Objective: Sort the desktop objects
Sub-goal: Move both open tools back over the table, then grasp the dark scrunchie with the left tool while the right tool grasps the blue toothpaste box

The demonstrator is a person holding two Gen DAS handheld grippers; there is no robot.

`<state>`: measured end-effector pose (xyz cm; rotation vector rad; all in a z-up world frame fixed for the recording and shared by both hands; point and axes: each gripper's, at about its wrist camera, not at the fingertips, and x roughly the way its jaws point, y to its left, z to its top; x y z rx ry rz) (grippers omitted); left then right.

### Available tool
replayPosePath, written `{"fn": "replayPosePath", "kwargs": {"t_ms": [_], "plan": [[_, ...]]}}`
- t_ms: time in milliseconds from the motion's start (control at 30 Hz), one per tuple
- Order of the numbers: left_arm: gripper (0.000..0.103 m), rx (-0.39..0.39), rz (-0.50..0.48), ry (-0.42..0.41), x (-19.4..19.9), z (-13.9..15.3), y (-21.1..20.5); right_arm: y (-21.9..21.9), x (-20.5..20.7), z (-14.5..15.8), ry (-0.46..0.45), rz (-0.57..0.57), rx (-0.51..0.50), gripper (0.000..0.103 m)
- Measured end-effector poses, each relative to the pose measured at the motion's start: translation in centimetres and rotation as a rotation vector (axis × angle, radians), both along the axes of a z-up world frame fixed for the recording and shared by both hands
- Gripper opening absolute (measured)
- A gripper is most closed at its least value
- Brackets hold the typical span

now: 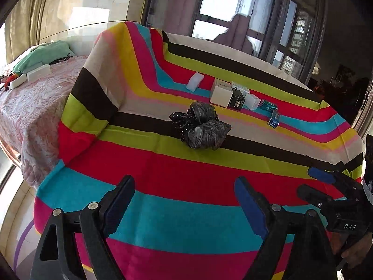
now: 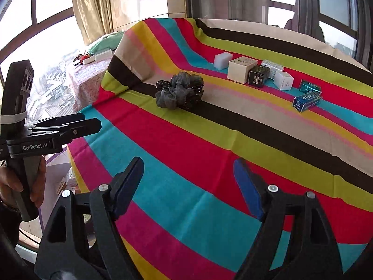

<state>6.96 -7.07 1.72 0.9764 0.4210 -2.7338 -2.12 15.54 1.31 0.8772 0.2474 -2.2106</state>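
Hovering wide w/ nothing held, left tool [image 1: 184, 200] & right tool [image 2: 188, 182] face maybe 2 scrunchies [image 1: 200, 128].

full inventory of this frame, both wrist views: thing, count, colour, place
striped cloth: 1, multicolour, covers the table
scrunchies: a pile, grey and black dotted, mid-cloth on the black stripe
foam block: 1, white, far end of the box row
boxes: about 6 (white, black, teal, blue), row behind the scrunchies
side surface: 1, pink cover, beyond the cloth; white boxes and a green bundle on it
left gripper: 1, black with blue pads, open, empty
right gripper: 1, same, open, empty
hand: 1, on the left gripper's handle
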Motion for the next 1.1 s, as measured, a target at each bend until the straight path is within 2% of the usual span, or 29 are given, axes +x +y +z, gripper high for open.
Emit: {"fn": "replayPosePath", "kwargs": {"t_ms": [133, 267, 400, 600, 667, 833, 867, 900, 967, 1033, 1100], "plan": [[0.088, -0.004, -0.011, -0.029, -6.5, -0.6, 0.2, 4.2, -8.2, -0.4, -0.090, -0.216, -0.019, 0.087], [0.088, 0.000, 0.013, -0.087, -11.4, -1.7, -0.9, 5.4, -15.5, -1.2, -0.170, -0.373, -0.019, 0.087], [0.088, 0.017, 0.046, -0.118, -14.5, -2.2, -2.0, 3.9, -20.5, -1.5, -0.202, -0.418, -0.035, 0.087], [0.088, 0.091, 0.059, -0.132, -16.1, -3.4, -3.0, 1.6, -26.0, -2.6, -0.247, -0.515, 0.002, 0.087], [0.093, 0.079, 0.058, -0.136, -16.8, -3.6, -2.8, 1.0, -27.4, -3.0, -0.263, -0.549, 0.032, 0.087], [0.101, 0.002, 0.062, -0.199, -18.3, -4.0, -1.7, -0.5, -28.6, -3.1, -0.222, -0.561, 0.134, 0.088], [0.101, -0.024, 0.064, -0.219, -18.7, -4.1, -1.4, -0.6, -28.3, -3.2, -0.201, -0.566, 0.154, 0.084], [0.101, -0.040, 0.065, -0.233, -18.9, -4.2, -1.3, -0.4, -27.8, -3.0, -0.167, -0.575, 0.163, 0.065], [0.096, -0.057, 0.068, -0.239, -18.9, -4.3, -1.1, 0.3, -26.6, -2.9, -0.144, -0.557, 0.148, 0.037], [0.078, -0.044, 0.071, -0.212, -18.3, -4.0, -1.2, 0.9, -25.0, -2.9, -0.131, -0.523, 0.156, 0.036], [0.068, -0.037, 0.078, -0.202, -17.6, -3.9, -1.4, 1.4, -22.9, -2.9, -0.115, -0.483, 0.169, 0.036]]}}
